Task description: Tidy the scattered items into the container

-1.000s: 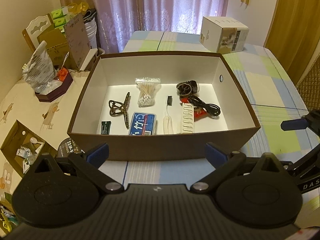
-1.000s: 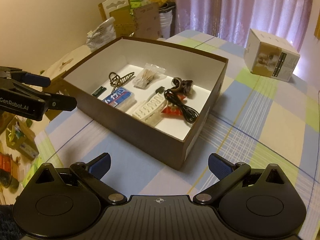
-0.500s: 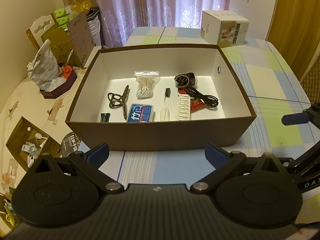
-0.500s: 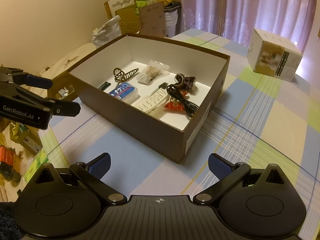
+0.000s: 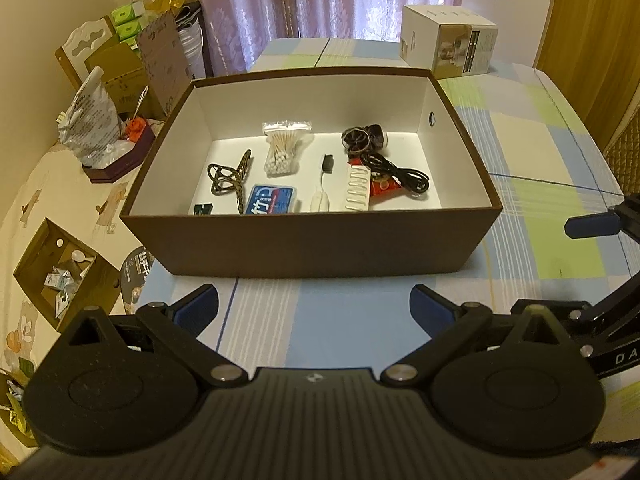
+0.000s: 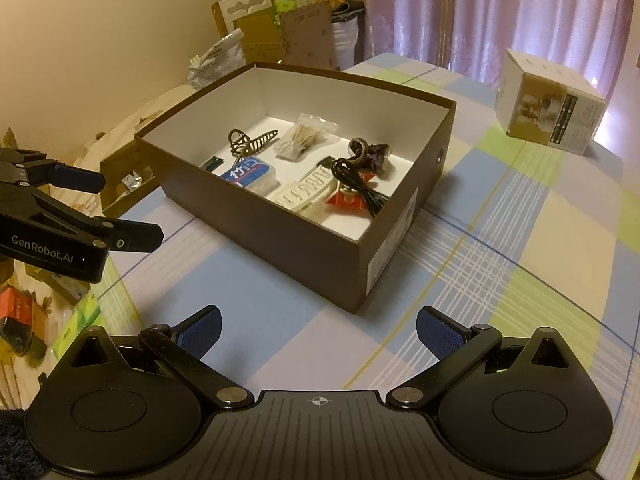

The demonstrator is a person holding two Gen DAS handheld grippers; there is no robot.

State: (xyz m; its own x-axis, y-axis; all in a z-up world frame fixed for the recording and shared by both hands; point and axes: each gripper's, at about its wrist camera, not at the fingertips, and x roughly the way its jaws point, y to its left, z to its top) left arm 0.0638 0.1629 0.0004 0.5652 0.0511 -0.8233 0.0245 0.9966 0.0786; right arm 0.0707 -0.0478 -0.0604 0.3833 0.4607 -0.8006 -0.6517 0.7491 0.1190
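Both my left tongs [image 5: 314, 306] and right tongs [image 6: 318, 326] hang apart and empty short of the brown box [image 5: 312, 240], since every small item already lies inside it.

The brown box [image 5: 312, 240] looks like matt cardboard, white and smooth inside. The checked tablecloth [image 5: 532, 152] is woven cloth. In the lower frame, the left gripper [image 5: 314, 308] is matt black plastic with ribbing.
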